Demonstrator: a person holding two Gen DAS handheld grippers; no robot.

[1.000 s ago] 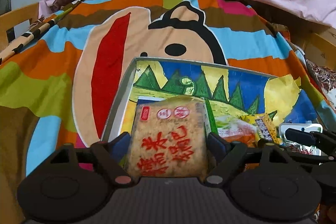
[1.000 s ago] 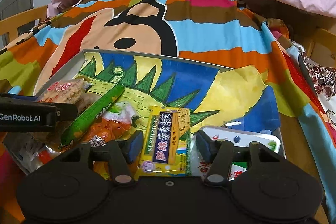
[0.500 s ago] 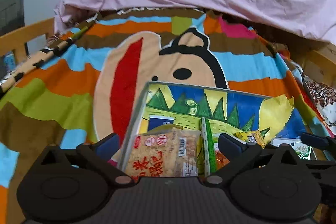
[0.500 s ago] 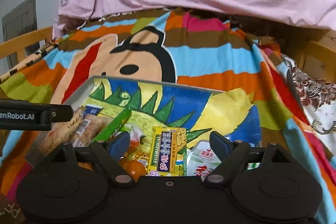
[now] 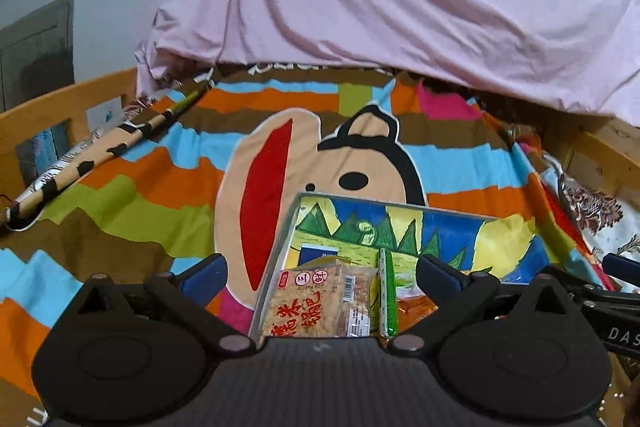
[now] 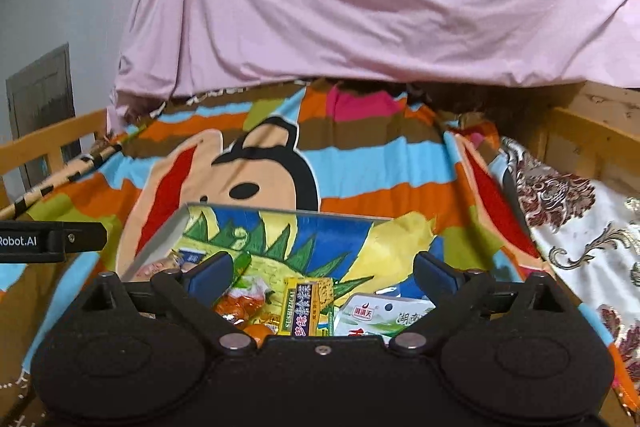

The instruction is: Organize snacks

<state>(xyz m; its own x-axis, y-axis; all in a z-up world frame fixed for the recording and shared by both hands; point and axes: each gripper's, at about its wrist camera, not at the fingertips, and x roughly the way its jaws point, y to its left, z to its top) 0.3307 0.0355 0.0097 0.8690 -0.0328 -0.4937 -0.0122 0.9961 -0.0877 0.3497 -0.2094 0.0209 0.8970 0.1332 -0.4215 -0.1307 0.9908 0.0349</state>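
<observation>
Now both grippers hang wide and empty above the tray (image 5: 276,259), which sits on the striped bedspread (image 5: 132,195) below the pink sheet (image 5: 400,7).

Left gripper (image 5: 320,269): jaws have just been opening and now stand fully spread, nothing between the pads. The rice cracker pack (image 5: 316,305) it framed closely a second ago lies flat at the tray's left end, well clear of both fingers. Green stick (image 5: 387,295) lies just right of the pack.

Right gripper (image 6: 323,273): jaws have just been opening too, nearly full width, nothing held. The yellow pack (image 6: 306,305) that sat between its fingers a second ago lies loose in the tray's near middle. White pack (image 6: 384,313) just right of it, orange snacks (image 6: 240,301) just left.

Versus the earlier frames: both views show much more sheet and bedspread, and the tray sits lower and smaller, so both hands have pulled up and back from it. Snacks look unmoved in the tray.

Judgement: both items count as released inside the tray, so this placement looks done. Whether more snacks remain outside the tray, cannot tell; none show on the bedspread.
</observation>
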